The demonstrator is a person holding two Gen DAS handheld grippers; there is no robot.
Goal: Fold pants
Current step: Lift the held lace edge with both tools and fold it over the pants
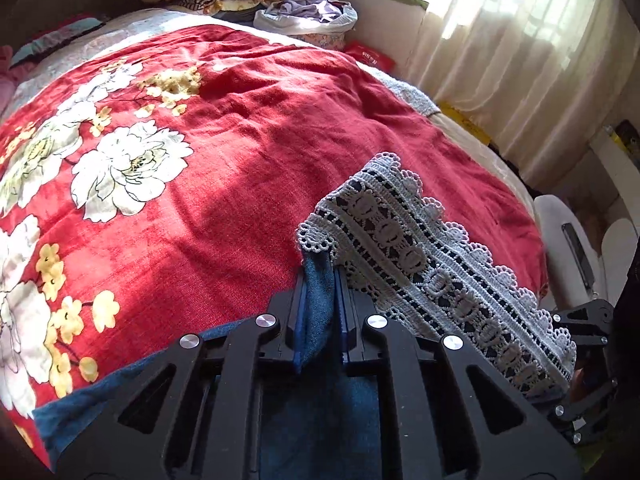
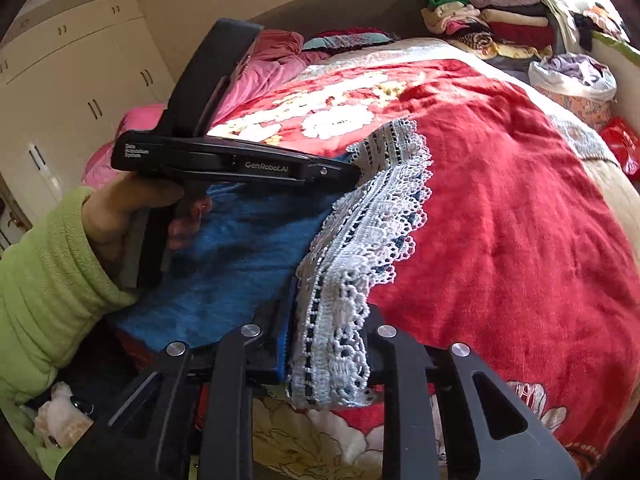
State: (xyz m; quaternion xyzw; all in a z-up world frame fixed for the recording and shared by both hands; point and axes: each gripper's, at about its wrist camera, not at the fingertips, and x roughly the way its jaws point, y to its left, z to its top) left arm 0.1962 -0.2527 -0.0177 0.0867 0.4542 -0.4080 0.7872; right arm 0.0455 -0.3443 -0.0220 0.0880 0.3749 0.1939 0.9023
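Observation:
Blue denim pants (image 2: 240,256) with a white lace hem (image 1: 432,260) lie on a red floral blanket (image 1: 248,152). My left gripper (image 1: 320,280) is shut on a fold of blue denim at one corner of the hem. In the right wrist view the same left gripper (image 2: 354,174) reaches in from the left, held by a hand in a green sleeve (image 2: 52,280). My right gripper (image 2: 328,320) is shut on the lace hem (image 2: 360,240) at its near end, the lace bunched between the jaws. The right gripper's linkage (image 1: 584,320) shows at the right edge of the left wrist view.
The red blanket (image 2: 512,208) covers a bed. Stacks of folded clothes (image 2: 492,16) and a bag of laundry (image 2: 572,72) sit at its far end. A cream wardrobe (image 2: 80,72) stands on the left, a curtained window (image 1: 520,48) on the right.

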